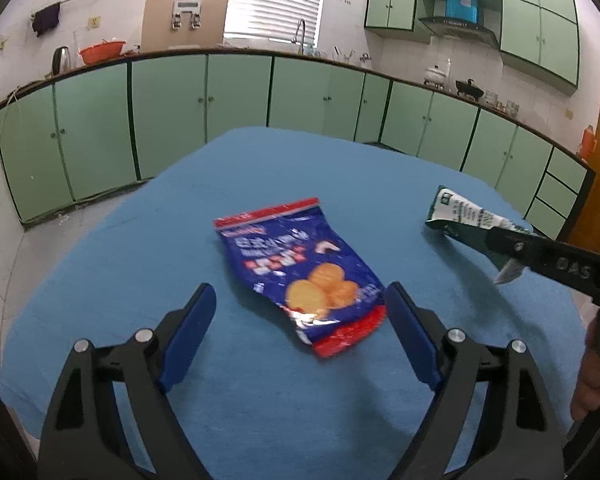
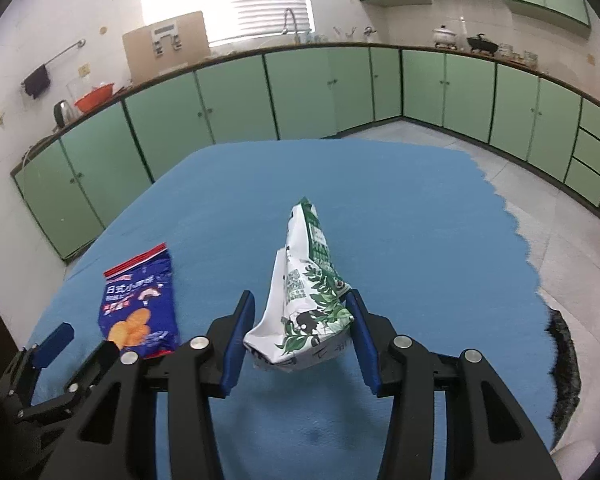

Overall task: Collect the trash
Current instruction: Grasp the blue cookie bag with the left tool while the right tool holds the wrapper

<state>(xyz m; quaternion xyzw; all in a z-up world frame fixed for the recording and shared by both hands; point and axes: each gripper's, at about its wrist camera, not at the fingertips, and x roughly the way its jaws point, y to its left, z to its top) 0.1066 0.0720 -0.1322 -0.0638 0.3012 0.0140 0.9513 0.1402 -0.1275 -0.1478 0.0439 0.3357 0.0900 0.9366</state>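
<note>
A blue and red snack bag (image 1: 300, 272) printed with round crackers lies flat on the blue tablecloth (image 1: 120, 280). My left gripper (image 1: 300, 287) hangs open just over its near end, one finger on each side and neither touching it. My right gripper (image 2: 299, 295) is shut on a crumpled green and white bag (image 2: 308, 280), which it holds slightly above the cloth. The left wrist view shows that bag (image 1: 464, 212) at the right, pinched by the right gripper (image 1: 490, 236). In the right wrist view, the snack bag (image 2: 140, 308) and the left gripper (image 2: 84, 340) sit at lower left.
The blue cloth covers a table (image 2: 420, 220) whose far and right edges drop to a tiled floor (image 2: 560, 220). Green cabinets (image 1: 168, 108) line the walls behind. A dark object (image 2: 564, 372) lies past the table's right edge. A person's hand (image 1: 592, 376) grips the right tool.
</note>
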